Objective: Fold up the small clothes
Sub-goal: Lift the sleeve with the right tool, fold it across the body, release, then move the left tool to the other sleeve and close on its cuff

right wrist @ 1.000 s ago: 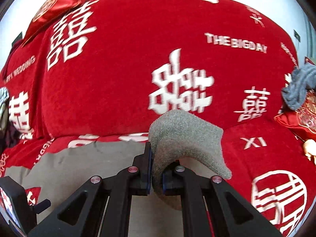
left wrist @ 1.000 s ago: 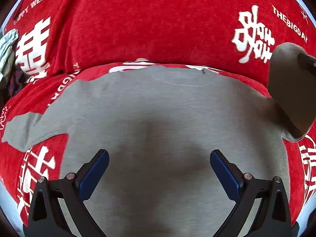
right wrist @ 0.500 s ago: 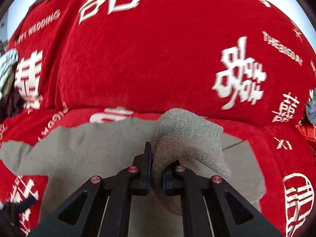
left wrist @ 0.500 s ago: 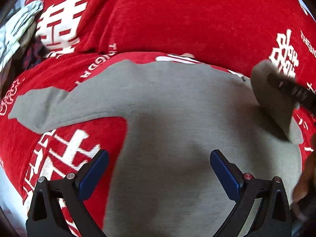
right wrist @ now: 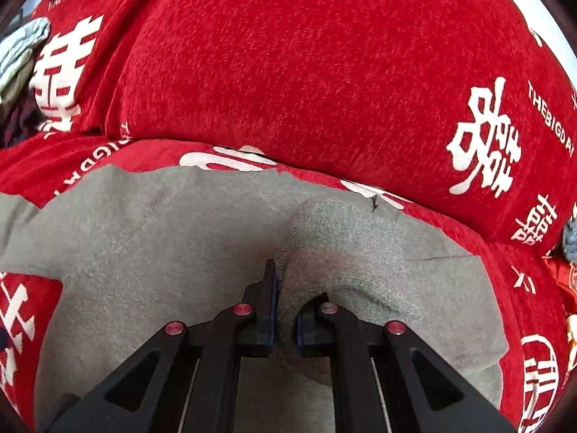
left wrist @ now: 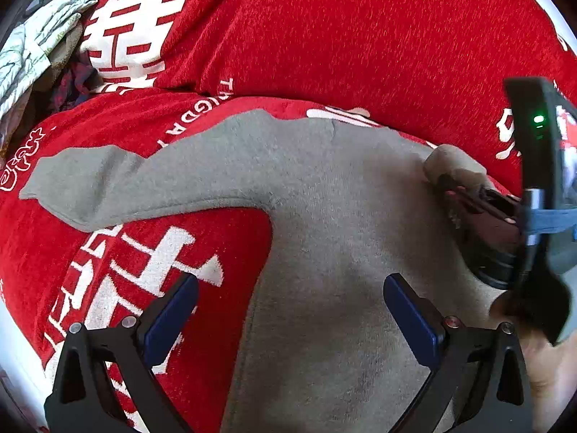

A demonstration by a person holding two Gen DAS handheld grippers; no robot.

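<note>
A small grey long-sleeved top (left wrist: 335, 238) lies flat on a red sofa seat; it also shows in the right wrist view (right wrist: 151, 245). Its left sleeve (left wrist: 119, 187) stretches out to the left. My left gripper (left wrist: 290, 310) is open and empty, hovering over the top's lower left body. My right gripper (right wrist: 285, 310) is shut on the right sleeve (right wrist: 342, 249), folded inward over the body. In the left wrist view the right gripper (left wrist: 468, 195) is at the right, low over the top with the sleeve cuff (left wrist: 450, 166).
The red sofa cover (left wrist: 324, 36) with white characters rises as a backrest (right wrist: 306, 72) behind the top. A pale crumpled cloth (left wrist: 39, 43) lies at the far left. A grey-blue item (right wrist: 569, 238) and a red cushion sit at the far right.
My right gripper has carried the sleeve left and down onto the top's body. My left gripper has shifted left, so the left sleeve is more in view.
</note>
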